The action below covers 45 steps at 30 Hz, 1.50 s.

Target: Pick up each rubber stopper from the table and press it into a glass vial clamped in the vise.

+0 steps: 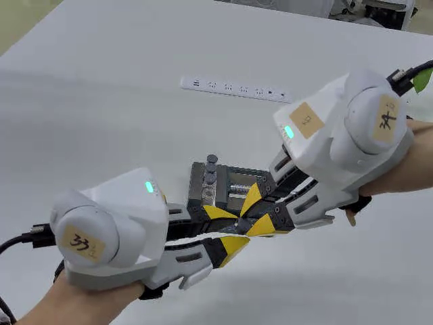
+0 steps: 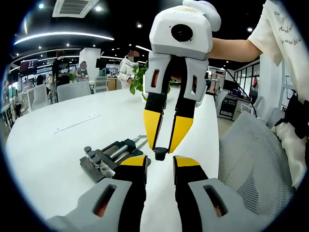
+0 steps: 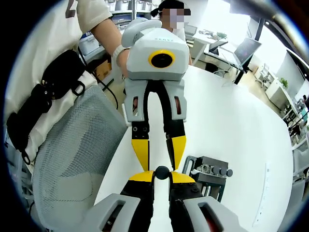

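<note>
You are pinching the stopper [image 3: 162, 172] between the tips of the right gripper [image 2: 160, 148], over the white table [image 1: 101, 101] and just beside the vise [image 1: 197, 186]. In the right gripper view the stopper is showing as a round black face, seen end-on. In the left gripper view its broad end is sitting between the yellow tips and its narrower end is pointing out past them toward the left gripper [image 1: 235, 229], so its long axis is running along the right gripper's jaws.

The left gripper's jaws are standing spread, one on each side of the stopper; I cannot tell whether they are touching it. In the head view the two grippers are meeting tip to tip, hiding the stopper and covering the near part of the vise.

The vials [image 1: 211, 177] are standing upright in a row in the vise with dark tops showing; their glass is too small to make out. A power strip [image 1: 233, 89] is lying farther back on the table.
</note>
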Each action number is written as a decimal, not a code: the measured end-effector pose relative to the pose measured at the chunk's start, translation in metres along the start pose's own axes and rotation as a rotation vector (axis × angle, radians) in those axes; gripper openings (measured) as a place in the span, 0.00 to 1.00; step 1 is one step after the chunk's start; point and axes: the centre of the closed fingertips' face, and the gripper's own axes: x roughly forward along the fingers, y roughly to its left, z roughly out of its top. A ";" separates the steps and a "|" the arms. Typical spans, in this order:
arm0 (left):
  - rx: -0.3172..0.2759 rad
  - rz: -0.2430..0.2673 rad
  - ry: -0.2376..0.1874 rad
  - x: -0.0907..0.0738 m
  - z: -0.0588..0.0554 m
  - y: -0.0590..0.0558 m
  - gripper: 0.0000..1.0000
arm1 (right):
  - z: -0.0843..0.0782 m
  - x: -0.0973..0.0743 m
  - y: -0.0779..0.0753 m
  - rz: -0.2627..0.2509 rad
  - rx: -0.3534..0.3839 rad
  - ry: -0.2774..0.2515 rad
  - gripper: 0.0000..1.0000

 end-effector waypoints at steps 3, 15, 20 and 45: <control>-0.004 0.016 0.015 -0.001 -0.003 0.005 0.31 | -0.001 0.001 -0.001 0.002 0.003 -0.001 0.05; -0.046 0.122 0.078 -0.011 -0.021 0.036 0.77 | -0.009 0.009 -0.004 0.017 0.009 0.009 0.06; -0.051 0.150 0.091 -0.013 -0.027 0.044 0.90 | -0.014 0.012 -0.010 0.023 0.006 0.023 0.06; -0.088 0.199 0.095 -0.031 -0.041 0.066 0.98 | -0.020 0.035 -0.073 0.033 -0.166 0.167 0.05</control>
